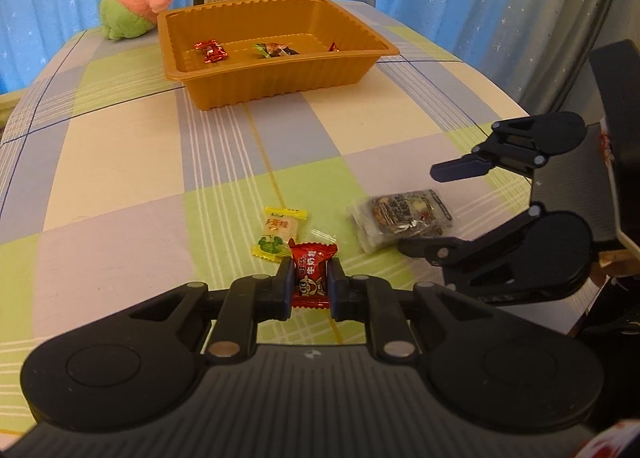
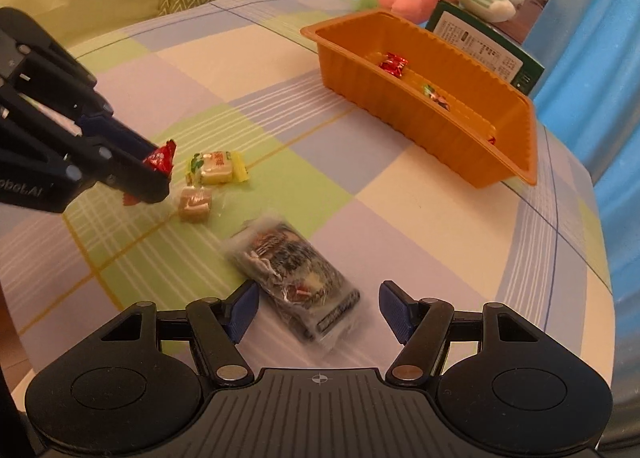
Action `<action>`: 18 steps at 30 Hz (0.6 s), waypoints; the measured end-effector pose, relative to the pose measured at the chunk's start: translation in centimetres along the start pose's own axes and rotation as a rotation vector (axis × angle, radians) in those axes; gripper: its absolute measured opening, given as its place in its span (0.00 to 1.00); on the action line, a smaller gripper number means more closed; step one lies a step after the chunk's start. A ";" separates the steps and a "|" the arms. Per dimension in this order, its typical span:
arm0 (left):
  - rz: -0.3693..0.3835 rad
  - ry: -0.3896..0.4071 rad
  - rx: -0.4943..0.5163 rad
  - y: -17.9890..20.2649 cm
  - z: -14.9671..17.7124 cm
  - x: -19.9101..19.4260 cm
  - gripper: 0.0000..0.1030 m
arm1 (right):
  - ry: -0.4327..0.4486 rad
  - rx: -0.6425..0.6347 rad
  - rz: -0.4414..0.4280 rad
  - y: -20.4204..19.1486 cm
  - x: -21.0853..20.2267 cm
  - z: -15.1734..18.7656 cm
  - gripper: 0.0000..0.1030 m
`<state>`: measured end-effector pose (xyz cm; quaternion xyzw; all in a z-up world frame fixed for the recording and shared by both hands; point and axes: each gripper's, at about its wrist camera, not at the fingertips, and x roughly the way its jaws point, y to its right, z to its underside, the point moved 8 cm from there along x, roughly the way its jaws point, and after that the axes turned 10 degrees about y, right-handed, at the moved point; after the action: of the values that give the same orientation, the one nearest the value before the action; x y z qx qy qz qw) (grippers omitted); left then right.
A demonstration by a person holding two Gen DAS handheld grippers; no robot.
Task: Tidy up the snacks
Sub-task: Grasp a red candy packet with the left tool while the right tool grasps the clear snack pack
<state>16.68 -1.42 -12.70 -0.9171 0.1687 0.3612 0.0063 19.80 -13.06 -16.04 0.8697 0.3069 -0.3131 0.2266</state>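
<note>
Risk no. 1 sits w/ the left gripper [image 1: 311,287]: it's clenched on the red candy [image 1: 312,276] by the wrapper's middle, low centre of the left wrist view, w/ crinkly ends sticking out. A slick wrapper could slide free en route to the orange tray [image 1: 224,98] at upper centre, which already holds a few sweets.

Right gripper [image 2: 318,310] is released, jaws straddling the dark snack pack [image 2: 296,278] at lower centre of its view, pads not yet pressing. The pack lies skewed, so closing may pinch a corner & spin it.

Yellow candy [image 2: 218,168] & brown candy [image 2: 195,204] lie on the counter [image 2: 400,198] just beside the left gripper; a careless sweep could knock them.
</note>
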 end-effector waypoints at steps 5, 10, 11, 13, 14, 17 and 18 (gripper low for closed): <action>-0.005 -0.011 -0.028 -0.4 0.4 0.4 0.14 | -0.003 0.127 -0.045 1.2 1.6 -1.1 0.64; -0.004 -0.012 -0.041 -0.5 0.4 0.5 0.14 | -0.018 0.313 -0.070 2.4 1.8 -1.2 0.53; -0.005 -0.013 -0.043 -0.5 0.4 0.6 0.14 | -0.013 0.308 -0.060 2.3 1.7 -1.1 0.46; -0.006 -0.018 -0.048 -0.5 0.5 0.6 0.14 | 0.001 0.314 -0.056 2.0 1.3 -1.1 0.38; -0.010 -0.022 -0.051 -0.5 0.5 0.7 0.14 | 0.005 0.322 -0.054 2.0 1.1 -1.0 0.38; -0.021 -0.024 -0.062 -0.5 0.5 0.5 0.14 | 0.007 0.378 -0.046 1.8 0.5 -0.7 0.37; -0.024 -0.025 -0.067 -0.5 0.5 0.4 0.14 | 0.010 0.410 -0.040 1.7 0.1 -0.5 0.37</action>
<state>16.83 -1.03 -13.39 -0.9143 0.1453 0.3778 -0.0182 21.21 -13.96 -15.41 0.8929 0.2553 -0.3690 0.0369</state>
